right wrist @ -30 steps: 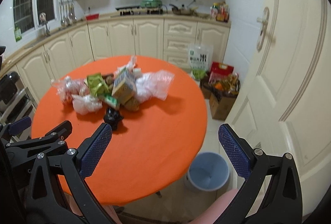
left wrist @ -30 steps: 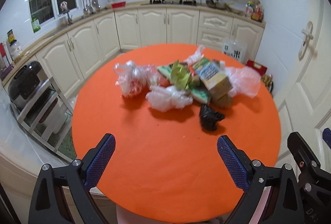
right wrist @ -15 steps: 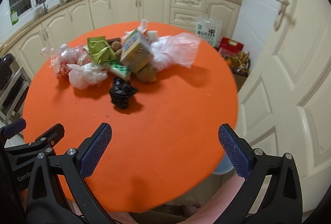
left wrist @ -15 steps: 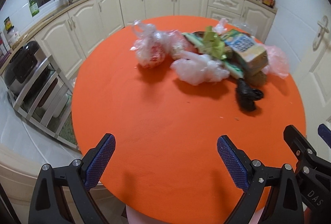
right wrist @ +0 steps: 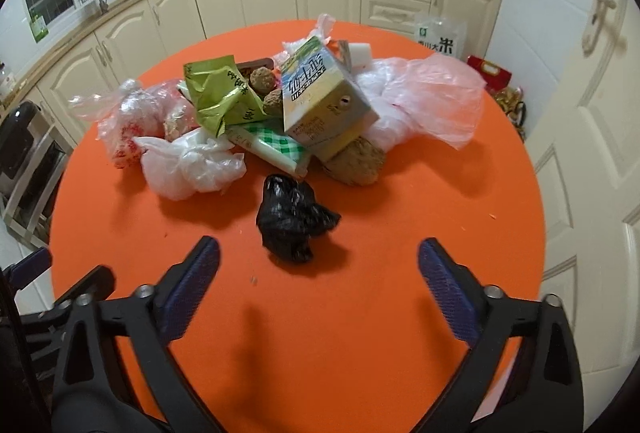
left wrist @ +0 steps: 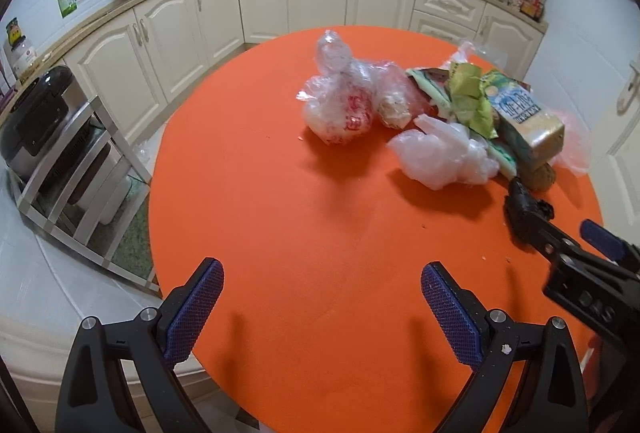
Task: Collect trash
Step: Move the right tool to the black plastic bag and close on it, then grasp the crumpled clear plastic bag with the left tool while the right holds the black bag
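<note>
A pile of trash lies on the round orange table (right wrist: 400, 233): a black crumpled bag (right wrist: 294, 221), a white plastic bag (right wrist: 192, 163), a milk carton (right wrist: 320, 101), a green wrapper (right wrist: 220, 93), a pink bag (right wrist: 436, 97) and a clear bag with red print (left wrist: 340, 105). My right gripper (right wrist: 318, 281) is open and empty, just short of the black bag. My left gripper (left wrist: 322, 309) is open and empty above bare table, left of the pile. The black bag (left wrist: 520, 209) also shows in the left wrist view, with the right gripper's body over it.
Cream kitchen cabinets (left wrist: 320, 1) curve behind the table. A metal rack with a black cooker (left wrist: 36, 121) stands to the left. A white door (right wrist: 600, 113) is on the right, with a rice bag (right wrist: 440, 41) and a red box (right wrist: 490, 73) on the floor.
Both grippers have moved forward and down toward the table. The pile looks larger and nearer. The right gripper now sits close to the black bag. Nothing was gripped.
</note>
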